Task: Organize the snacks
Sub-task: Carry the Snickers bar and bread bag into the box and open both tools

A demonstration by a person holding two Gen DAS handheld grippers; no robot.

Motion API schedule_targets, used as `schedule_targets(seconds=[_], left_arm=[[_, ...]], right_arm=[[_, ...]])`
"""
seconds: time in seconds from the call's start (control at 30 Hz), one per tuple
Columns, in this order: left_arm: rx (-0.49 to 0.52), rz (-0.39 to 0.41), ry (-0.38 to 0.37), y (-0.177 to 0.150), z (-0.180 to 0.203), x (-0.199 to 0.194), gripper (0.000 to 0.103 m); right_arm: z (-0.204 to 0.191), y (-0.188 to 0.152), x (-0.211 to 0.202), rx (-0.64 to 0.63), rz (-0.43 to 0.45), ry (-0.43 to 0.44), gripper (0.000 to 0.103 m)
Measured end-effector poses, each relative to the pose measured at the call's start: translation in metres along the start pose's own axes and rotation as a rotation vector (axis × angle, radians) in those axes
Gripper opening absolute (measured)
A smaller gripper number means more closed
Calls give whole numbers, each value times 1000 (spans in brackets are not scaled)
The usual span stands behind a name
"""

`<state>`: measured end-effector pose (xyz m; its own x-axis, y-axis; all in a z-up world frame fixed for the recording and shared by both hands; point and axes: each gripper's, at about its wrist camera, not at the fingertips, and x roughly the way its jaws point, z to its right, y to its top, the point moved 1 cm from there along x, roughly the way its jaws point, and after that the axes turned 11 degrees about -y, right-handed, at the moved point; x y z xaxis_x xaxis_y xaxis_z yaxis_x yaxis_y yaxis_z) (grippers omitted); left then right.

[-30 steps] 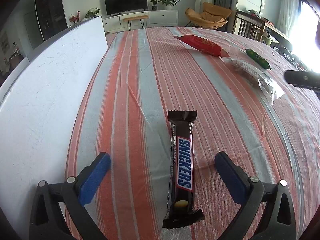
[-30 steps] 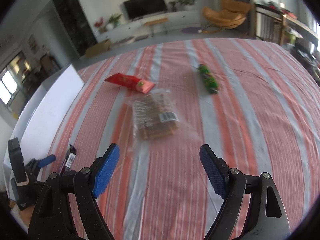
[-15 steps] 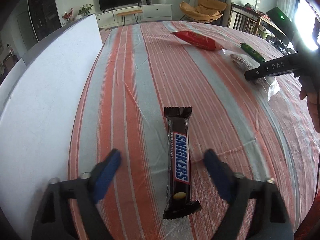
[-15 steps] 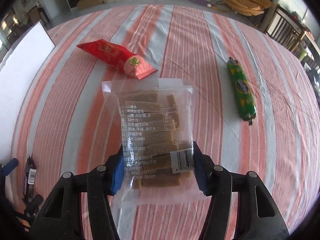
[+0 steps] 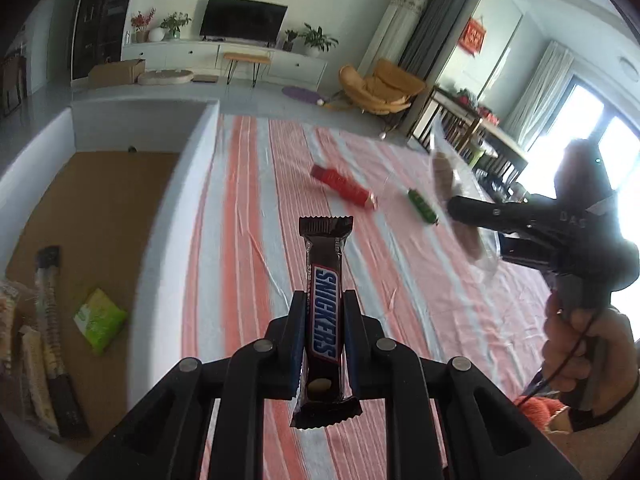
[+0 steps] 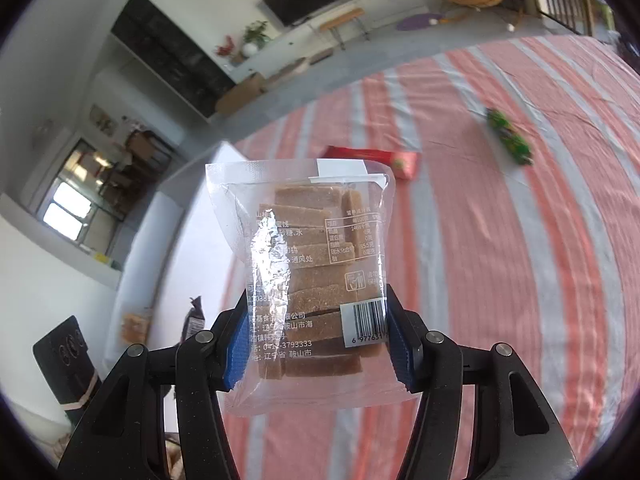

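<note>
- The left hand-held gripper (image 5: 323,332) is clamped tight on a brown Snickers chocolate bar in a glossy wrapper (image 5: 324,320), which stands clear above the striped orange-and-grey cloth surface (image 5: 248,240).
- The right hand-held gripper (image 6: 314,344) has its blue pads pressed on both sides of a clear plastic bag of brown rectangular fruit slabs (image 6: 312,280), also lifted off the surface.
- Beside the surface on the left sits a white-walled box with a brown cardboard floor (image 5: 100,208). It already holds several snacks: a lime-green flat packet (image 5: 100,320) and some long wrapped sticks (image 5: 48,320) at its near end, so part of the sorting looks done.
- Two snacks lie on the surface, well apart from the box: a red pillow-shaped packet (image 5: 344,188) and a slim green wrapped stick (image 5: 422,205).
- My reading: both lifted items still need carrying over the box wall and dropping in, then the red and green ones remain, so the job seems past the midpoint but not finished.
</note>
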<state>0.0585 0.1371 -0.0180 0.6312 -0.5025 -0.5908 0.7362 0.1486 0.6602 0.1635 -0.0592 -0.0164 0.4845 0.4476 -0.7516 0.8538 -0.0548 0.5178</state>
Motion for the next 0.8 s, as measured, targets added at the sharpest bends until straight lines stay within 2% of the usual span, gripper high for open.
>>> schedule_targets(seconds=[0.1, 0.23, 0.3, 0.47, 0.5, 0.53, 0.57, 0.6, 0.63, 0.67, 0.8], left_arm=[[-2, 99, 63, 10, -12, -67, 17], [-46, 167, 245, 10, -55, -128, 17], [-78, 165, 353, 5, -82, -142, 17], [-170, 145, 520, -16, -143, -151, 17], [-190, 131, 551, -22, -152, -149, 17], [-207, 112, 580, -26, -161, -145, 25], [-220, 98, 599, -31, -167, -141, 46], [-234, 85, 619, -35, -172, -137, 59], [-244, 79, 635, -39, -175, -134, 81], [-246, 81, 648, -41, -175, -131, 86], [-234, 87, 625, -42, -169, -122, 86]], right_arm=[[-76, 4, -12, -79, 19, 124, 60], [-169, -4, -3, -179, -4, 258, 60], [-203, -13, 10, -216, -30, 280, 60], [-245, -43, 52, -248, -91, 280, 61], [-250, -50, 64, -264, -114, 267, 65], [-255, -56, 77, -290, -149, 237, 69], [-259, -62, 90, -314, -189, 197, 72], [-259, -67, 99, -328, -216, 160, 75], [-256, -70, 103, -338, -220, 143, 75], [-251, -71, 103, -346, -205, 130, 75], [-209, -63, 78, -331, -85, 66, 74]])
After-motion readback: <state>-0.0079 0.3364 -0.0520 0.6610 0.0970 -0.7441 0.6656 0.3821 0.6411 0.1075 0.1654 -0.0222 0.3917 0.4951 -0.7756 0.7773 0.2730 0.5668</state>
